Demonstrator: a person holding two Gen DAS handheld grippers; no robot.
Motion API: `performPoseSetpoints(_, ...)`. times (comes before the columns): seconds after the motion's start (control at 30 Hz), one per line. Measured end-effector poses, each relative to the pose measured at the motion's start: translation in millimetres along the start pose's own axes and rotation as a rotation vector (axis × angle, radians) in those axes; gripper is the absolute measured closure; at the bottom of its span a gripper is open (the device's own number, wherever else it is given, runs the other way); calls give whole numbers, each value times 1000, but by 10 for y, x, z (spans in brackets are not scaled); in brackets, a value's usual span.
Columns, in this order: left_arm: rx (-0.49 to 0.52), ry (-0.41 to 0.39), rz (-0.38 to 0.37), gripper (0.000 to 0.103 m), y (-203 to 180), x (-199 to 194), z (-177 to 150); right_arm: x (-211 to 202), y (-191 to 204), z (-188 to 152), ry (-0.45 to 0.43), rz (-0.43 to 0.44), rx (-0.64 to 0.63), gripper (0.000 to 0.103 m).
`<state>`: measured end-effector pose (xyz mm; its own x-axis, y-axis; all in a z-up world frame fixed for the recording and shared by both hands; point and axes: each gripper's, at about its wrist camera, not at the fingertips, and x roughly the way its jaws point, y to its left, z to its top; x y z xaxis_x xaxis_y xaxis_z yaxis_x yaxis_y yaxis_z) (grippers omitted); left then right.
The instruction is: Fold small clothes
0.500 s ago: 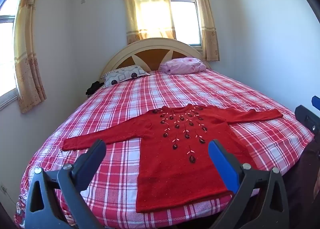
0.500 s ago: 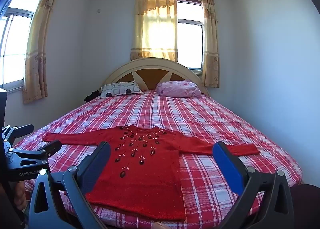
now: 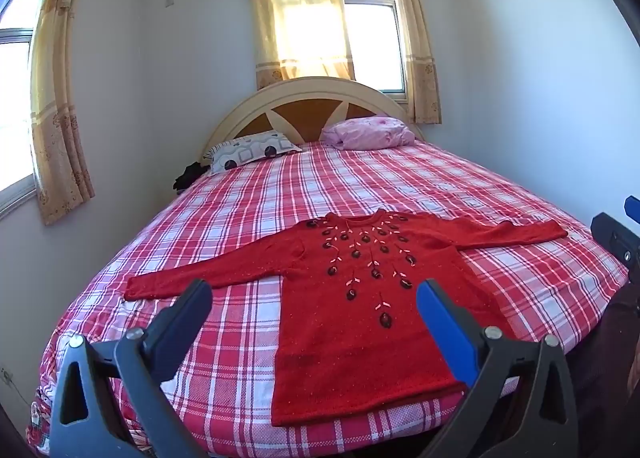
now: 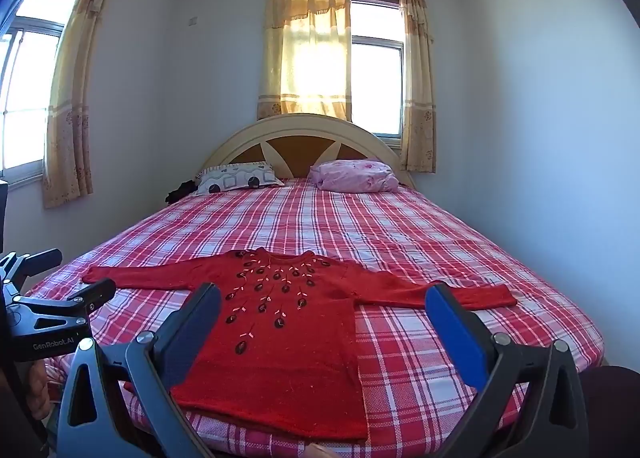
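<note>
A red long-sleeved sweater (image 3: 360, 298) with dark embroidered flowers lies flat, face up, sleeves spread, near the foot of the bed; it also shows in the right wrist view (image 4: 276, 330). My left gripper (image 3: 314, 298) is open and empty, held above the bed's foot edge in front of the sweater's hem. My right gripper (image 4: 324, 302) is open and empty, also short of the hem. The left gripper's body (image 4: 48, 318) shows at the left edge of the right wrist view. Part of the right gripper (image 3: 616, 238) shows at the right edge of the left wrist view.
The bed (image 3: 400, 186) has a red and white plaid sheet. A patterned pillow (image 3: 252, 150) and a pink pillow (image 3: 368, 132) lie at the headboard (image 3: 316, 98). Dark cloth (image 3: 188, 178) hangs at the bed's far left. Walls stand close on both sides.
Both views have tilted slightly; the sweater sits a little lower in the frame. Both grippers stay open and nothing was touched.
</note>
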<state>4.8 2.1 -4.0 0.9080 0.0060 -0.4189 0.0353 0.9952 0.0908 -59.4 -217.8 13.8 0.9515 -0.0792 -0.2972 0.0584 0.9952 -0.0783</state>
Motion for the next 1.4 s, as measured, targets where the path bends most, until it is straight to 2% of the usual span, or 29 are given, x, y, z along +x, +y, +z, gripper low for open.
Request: performPoseSetpoints(1.4,-25,-15,18,0,83,5,-13,80,0,-72,26,2,-9,1)
